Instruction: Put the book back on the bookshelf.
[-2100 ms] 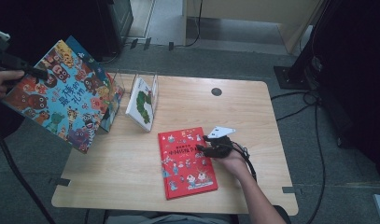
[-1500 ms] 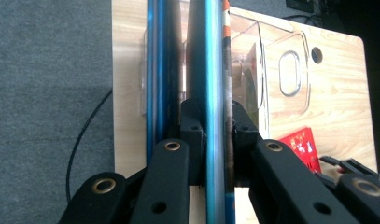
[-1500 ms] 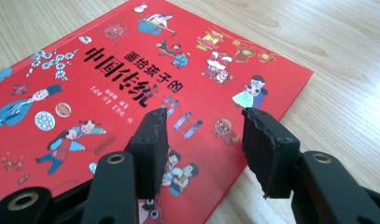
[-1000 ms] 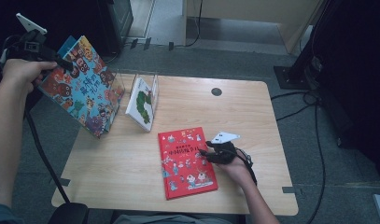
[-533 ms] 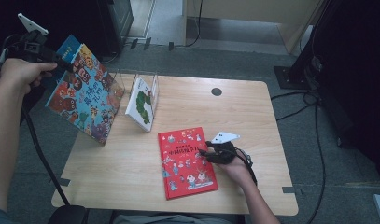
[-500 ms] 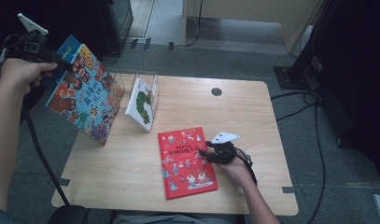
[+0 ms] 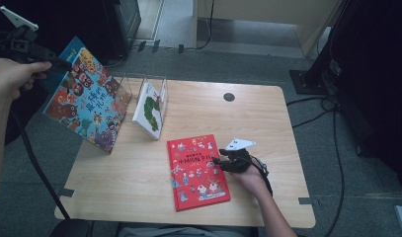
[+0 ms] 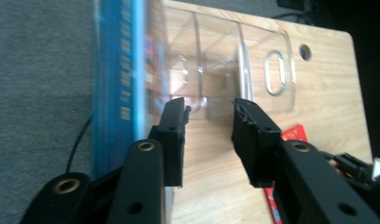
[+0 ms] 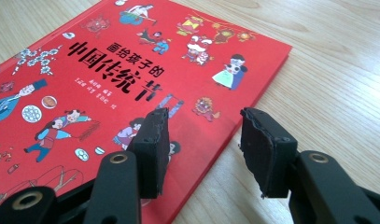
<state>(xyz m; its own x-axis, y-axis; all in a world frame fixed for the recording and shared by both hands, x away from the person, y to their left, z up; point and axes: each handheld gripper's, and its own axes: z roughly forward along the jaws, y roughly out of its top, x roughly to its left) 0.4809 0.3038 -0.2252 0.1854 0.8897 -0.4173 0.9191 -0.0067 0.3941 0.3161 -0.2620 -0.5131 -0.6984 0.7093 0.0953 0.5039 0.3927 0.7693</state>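
left hand (image 7: 11,79) raised at far left of high view, forearm coming up along the left edge, fist round the left gripper (image 7: 53,64), which points level toward the right w/ its grey plate up top and cable trailing down below the wrist. its jaws have just been opening; in left gripper view they stand apart, nothing between the pads, bare gap. right hand (image 7: 250,175) low, forearm in from the bottom edge, wrist about straight, right gripper (image 7: 216,160) pointing left, grey plate just above it. in right gripper view its jaws stand apart too, pads not pressing on anything, tips angled down a bit.
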